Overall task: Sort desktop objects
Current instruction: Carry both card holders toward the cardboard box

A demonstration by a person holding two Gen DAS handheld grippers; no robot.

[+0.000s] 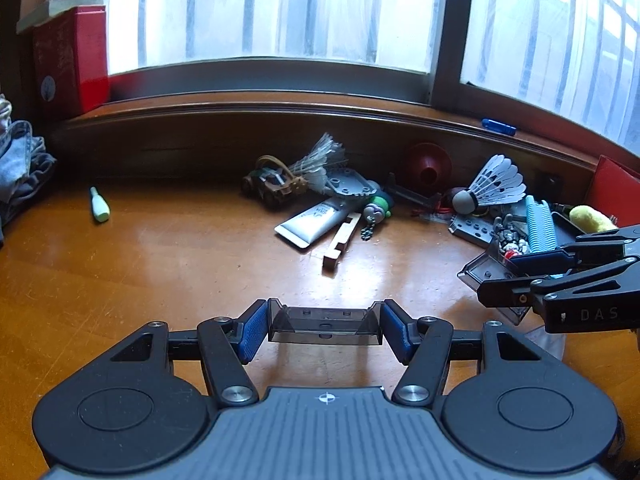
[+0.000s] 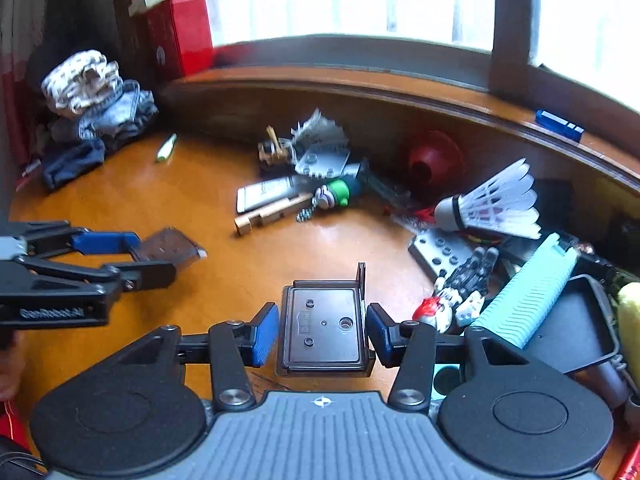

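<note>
Left gripper (image 1: pixel 324 330) clamped on smoky clear case half (image 1: pixel 324 326), long axis 3-to-9. Right gripper (image 2: pixel 322 334) brackets dark cassette case (image 2: pixel 322 330) (hinge flap at 1 o'clock); blue pads (image 2: pixel 266 334) flanking it, contact unclear

We see a wooden desktop (image 1: pixel 160 272), orange-brown and glossy, catching pale reflections from the daylight ahead. Along its far edge rises a dark wooden upstand, topped by a curved wooden sill (image 1: pixel 280 106) that runs the width of the view. Above it stands a large window (image 1: pixel 272 12) in a grey metal frame, with a thick grey upright (image 1: pixel 448 40) dividing it from a second pane to the right. Sheer white curtains cover the glass, and vertical bars show faintly behind them. The light is bright and diffuse, blowing out the panes, while the left corner beside the window stays dim and shadowed.
</note>
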